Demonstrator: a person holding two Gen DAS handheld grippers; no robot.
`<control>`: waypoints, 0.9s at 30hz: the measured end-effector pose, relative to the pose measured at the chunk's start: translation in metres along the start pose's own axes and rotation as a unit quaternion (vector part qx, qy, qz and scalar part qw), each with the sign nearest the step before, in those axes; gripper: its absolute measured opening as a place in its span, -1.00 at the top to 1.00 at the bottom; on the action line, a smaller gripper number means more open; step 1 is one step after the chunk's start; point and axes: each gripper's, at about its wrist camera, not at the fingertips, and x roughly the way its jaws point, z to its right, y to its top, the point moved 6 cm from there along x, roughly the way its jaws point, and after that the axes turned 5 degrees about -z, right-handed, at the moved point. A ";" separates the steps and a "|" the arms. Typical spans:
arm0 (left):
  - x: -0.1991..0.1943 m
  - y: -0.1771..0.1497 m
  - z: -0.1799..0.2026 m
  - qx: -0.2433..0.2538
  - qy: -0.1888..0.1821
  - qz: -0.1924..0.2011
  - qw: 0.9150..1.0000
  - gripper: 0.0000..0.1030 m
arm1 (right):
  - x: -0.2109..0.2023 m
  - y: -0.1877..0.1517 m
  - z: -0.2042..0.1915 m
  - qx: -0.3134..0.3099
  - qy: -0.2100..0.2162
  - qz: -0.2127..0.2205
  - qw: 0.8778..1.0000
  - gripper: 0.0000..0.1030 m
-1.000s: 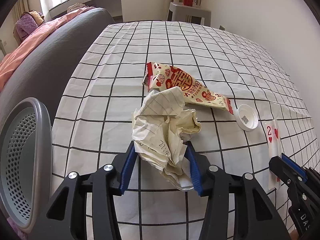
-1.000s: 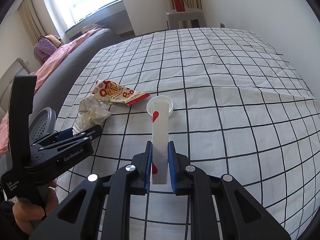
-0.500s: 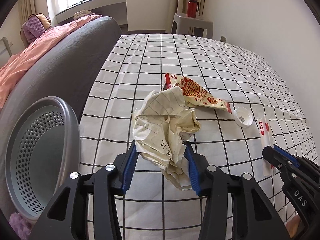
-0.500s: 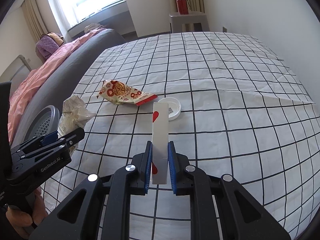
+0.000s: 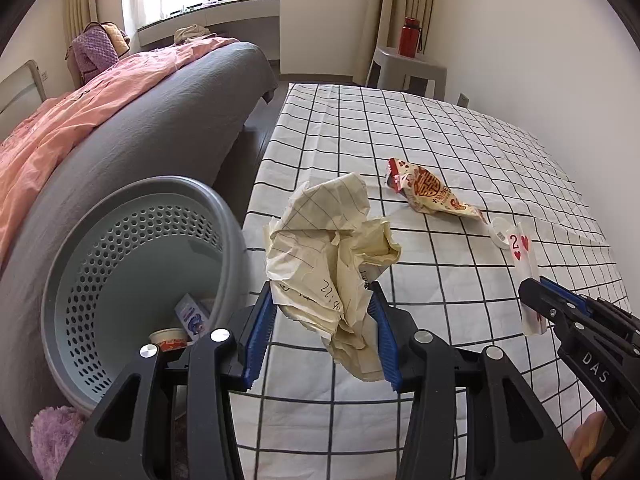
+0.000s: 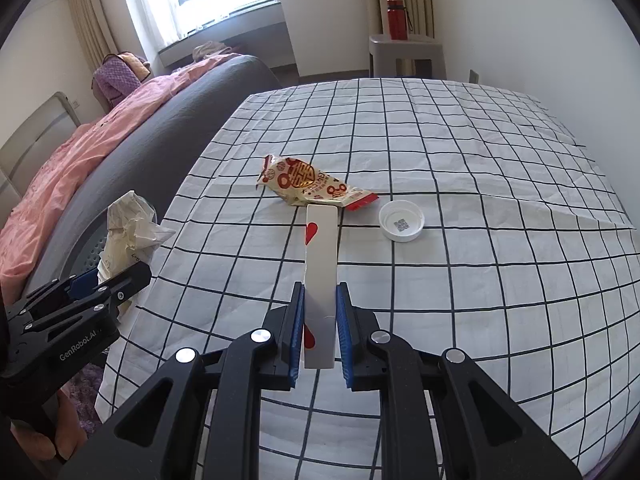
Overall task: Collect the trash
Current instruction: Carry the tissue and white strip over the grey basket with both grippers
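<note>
While the left gripper pinches a crumpled wad of lined paper between its blue pads, the wad hangs clear of the tabletop, near that surface's left edge. Just left of it, below the edge, stands a grey perforated waste basket, tilted in this view, with a cup and a small blue-and-white packet lying in its bottom. In the right wrist view the same wad shows at the far left, over the basket's side, with the left gripper beneath it.

The right gripper is pressed together on a playing card, a two of hearts, held by its near end so that the card points away along the fingers, lifted off the tabletop. From the left wrist view the card stands upright at the right, with the right gripper clamped on its lower part.

On the black-and-white checked cloth lie a red-and-cream snack wrapper, beyond the card's far end, and a white bottle cap, open side up, just right of the wrapper's red tail. Left of the tabletop runs a grey sofa draped with a pink blanket. Against the far wall a red bottle stands on a grey stool.
</note>
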 end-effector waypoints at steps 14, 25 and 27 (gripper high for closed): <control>-0.015 -0.015 -0.085 -0.055 0.025 0.008 0.998 0.13 | 0.014 0.004 -0.084 -0.061 0.031 -0.008 0.998 0.68; -0.015 -0.018 -0.148 -0.095 0.052 0.007 0.994 0.13 | 0.023 0.017 -0.146 -0.105 0.055 -0.006 0.993 0.68; -0.014 -0.018 -0.158 -0.099 0.055 0.007 0.994 0.13 | 0.026 0.018 -0.156 -0.111 0.060 -0.008 0.992 0.68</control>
